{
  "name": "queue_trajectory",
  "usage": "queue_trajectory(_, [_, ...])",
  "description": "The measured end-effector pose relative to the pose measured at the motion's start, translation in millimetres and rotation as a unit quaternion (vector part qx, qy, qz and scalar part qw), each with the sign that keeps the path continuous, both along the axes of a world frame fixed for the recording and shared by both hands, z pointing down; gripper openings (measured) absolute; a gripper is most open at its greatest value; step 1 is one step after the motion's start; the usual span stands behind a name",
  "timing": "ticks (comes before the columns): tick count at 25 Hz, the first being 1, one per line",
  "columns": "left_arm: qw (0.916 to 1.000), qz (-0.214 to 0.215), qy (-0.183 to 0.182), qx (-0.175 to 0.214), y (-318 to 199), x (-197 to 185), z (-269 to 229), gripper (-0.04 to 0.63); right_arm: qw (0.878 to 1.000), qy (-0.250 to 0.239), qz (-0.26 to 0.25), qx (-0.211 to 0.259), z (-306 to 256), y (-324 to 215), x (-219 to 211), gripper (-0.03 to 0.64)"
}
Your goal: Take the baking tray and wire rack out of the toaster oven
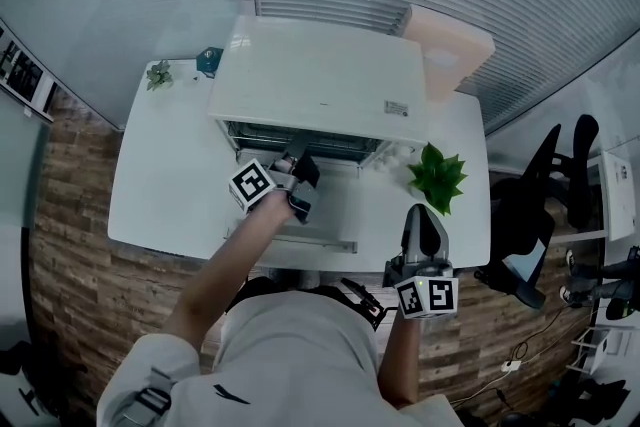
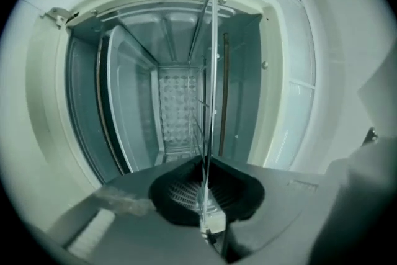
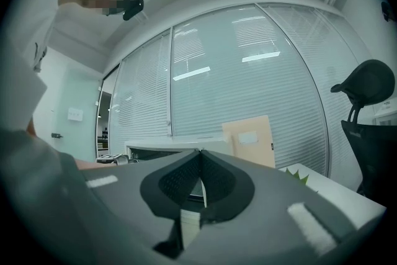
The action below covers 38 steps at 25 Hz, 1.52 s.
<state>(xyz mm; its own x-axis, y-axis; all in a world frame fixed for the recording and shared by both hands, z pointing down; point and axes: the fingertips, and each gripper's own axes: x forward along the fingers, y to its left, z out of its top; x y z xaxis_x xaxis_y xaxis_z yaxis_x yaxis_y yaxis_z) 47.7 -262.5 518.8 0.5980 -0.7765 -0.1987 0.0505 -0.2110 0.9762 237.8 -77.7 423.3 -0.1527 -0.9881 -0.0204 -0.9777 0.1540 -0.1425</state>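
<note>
The white toaster oven [image 1: 320, 80] stands on the table with its door [image 1: 325, 220] folded down. My left gripper [image 1: 297, 177] reaches into the oven mouth, rolled onto its side. In the left gripper view its jaws [image 2: 208, 195] are shut on the front edge of the thin wire rack [image 2: 209, 71], which runs back into the cavity. The baking tray [image 2: 127, 108] sits in the slots beside the rack, deeper in the oven [image 2: 291, 71]. My right gripper [image 1: 420, 235] hangs off the table's front edge; its jaws [image 3: 200, 155] are shut with nothing between them.
A green plant [image 1: 437, 177] stands right of the oven, a smaller plant [image 1: 158, 74] and a teal object [image 1: 209, 60] at the table's [image 1: 160, 185] back left. A cardboard box [image 1: 450, 45] leans behind the oven. An office chair [image 1: 540, 205] stands to the right.
</note>
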Motion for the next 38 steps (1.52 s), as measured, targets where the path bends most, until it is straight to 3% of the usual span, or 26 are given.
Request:
queue_trajectory(9, [0.9998, 0.015, -0.003, -0.014, 40.4, -6.1, 0.2, 0.014, 1.000, 0.000, -0.016, -0.001, 1.0, 0.1, -5.7, -0.009])
queue_trajectory(31, [0.9985, -0.005, 0.040, -0.038, 119.9, -22.9, -8.0, 0.014, 0.997, -0.018, -0.076, -0.014, 9.1, 15.9, -12.8, -0.009])
queue_trajectory(38, [0.9974, 0.012, 0.054, -0.047, 151.3, -31.0, -13.0, 0.017, 0.998, -0.024, -0.054, -0.009, 7.8, 26.8, -19.7, -0.009])
